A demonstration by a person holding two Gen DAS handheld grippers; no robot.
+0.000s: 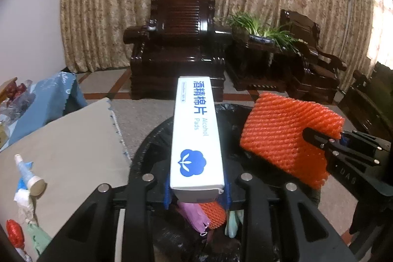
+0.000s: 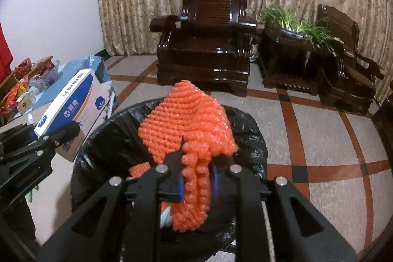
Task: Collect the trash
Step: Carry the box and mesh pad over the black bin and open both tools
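Note:
My left gripper (image 1: 197, 198) is shut on a white alcohol-pads box (image 1: 196, 136) with blue print, held over the bin lined with a black bag (image 1: 147, 146). My right gripper (image 2: 197, 184) is shut on an orange foam net sleeve (image 2: 186, 119), also above the bin (image 2: 248, 136). The right gripper (image 1: 343, 149) and the net (image 1: 282, 134) show at the right of the left wrist view. The left gripper (image 2: 44, 139) and the box (image 2: 71, 102) show at the left of the right wrist view. Inside the bin lie an orange net piece (image 1: 213, 214) and a pink scrap (image 1: 194, 215).
A table with a grey cloth (image 1: 68, 144) stands left of the bin, with a tube (image 1: 28, 174), a red net ball (image 1: 14, 233) and wrappers on it. Snack bags (image 2: 22, 80) lie further left. Dark wooden armchairs (image 2: 208, 38) and a plant (image 2: 294, 23) stand behind on the tiled floor.

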